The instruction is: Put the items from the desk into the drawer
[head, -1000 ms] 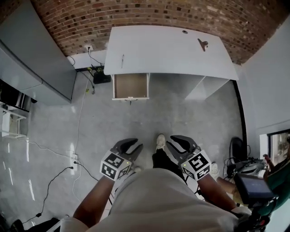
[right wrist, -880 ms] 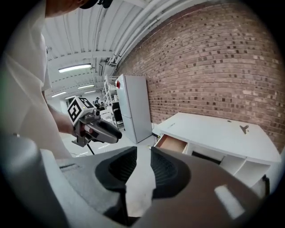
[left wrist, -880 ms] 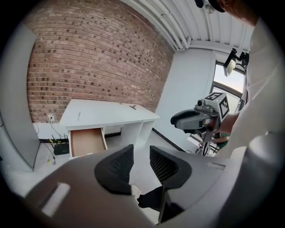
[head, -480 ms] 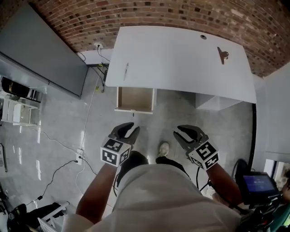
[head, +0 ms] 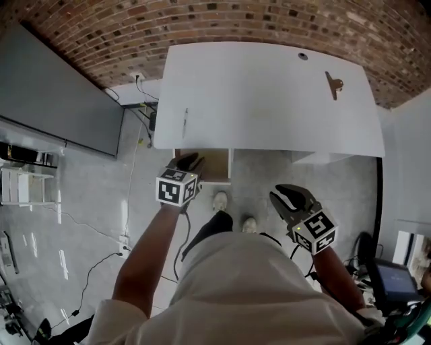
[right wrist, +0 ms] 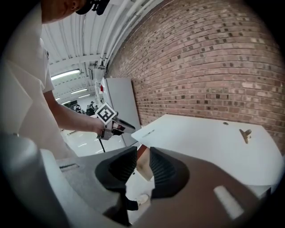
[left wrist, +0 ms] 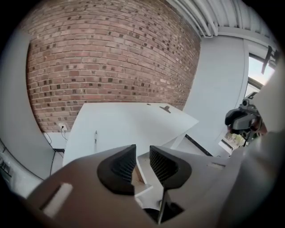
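At the upper left of the head view, a grey cabinet (head: 60, 101) is being shown beside the brick wall (head: 236, 20). Just right of it, a pen (head: 184, 122) is lying near the left edge of the white desk (head: 269, 101). Below the pen, the left gripper (head: 187, 162) is being held over the open drawer (head: 214, 167), which is sticking out from under the desk's front edge. The drawer's wooden inside is being partly covered by the gripper. In the left gripper view the jaws are being kept only a narrow gap apart, with nothing between them. At the lower centre, the person's shoes (head: 220, 200) are being seen on the grey floor (head: 135, 222). Further right, the right gripper (head: 291, 197) is being held over the floor, apart from the desk. In the right gripper view its jaws are likewise being kept a narrow slit apart, and nothing is being gripped. Toward the upper right of the desk, a small dark round mark (head: 303, 56) is being seen, too small to identify. Just right of it a binder clip (head: 333, 84) is lying, well apart from the pen.
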